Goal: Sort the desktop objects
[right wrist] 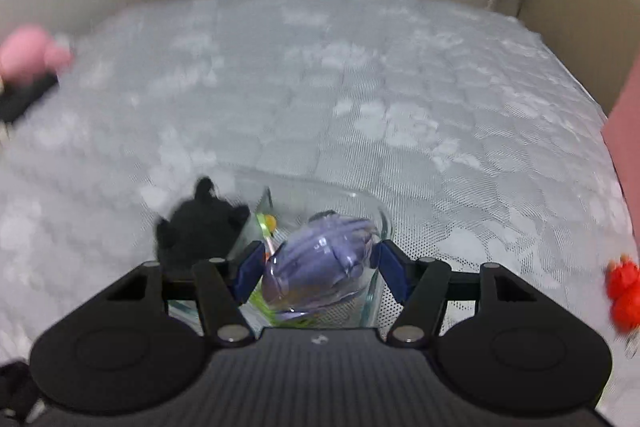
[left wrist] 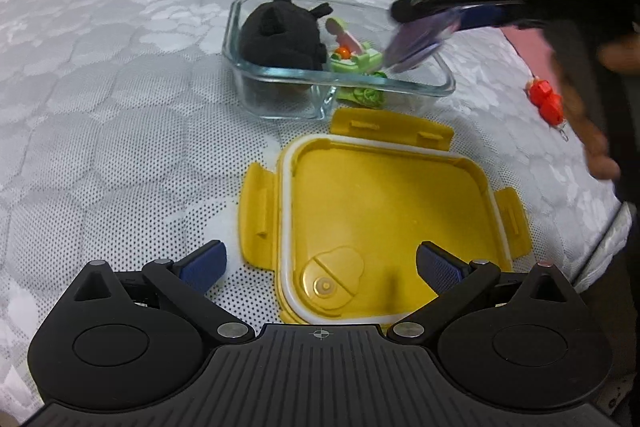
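Observation:
A clear glass container (left wrist: pixel 446 83) sits on the white quilted surface and holds a black plush toy (left wrist: pixel 280 35) and a green toy (left wrist: pixel 354 61). My right gripper (right wrist: pixel 318 259) is shut on a clear purple capsule (right wrist: pixel 320 259) and holds it over the container's right part; it also shows in the left wrist view (left wrist: pixel 416 43). The black plush (right wrist: pixel 200 227) sits left of it. My left gripper (left wrist: pixel 320 267) is open and empty, low over the yellow lid (left wrist: pixel 384 211) that lies upside down in front of the container.
A red toy (left wrist: pixel 546 101) lies on the surface at the right, also in the right wrist view (right wrist: pixel 624 291). A pink object (right wrist: pixel 28 57) is at the far left. Beige padded walls edge the surface at the back.

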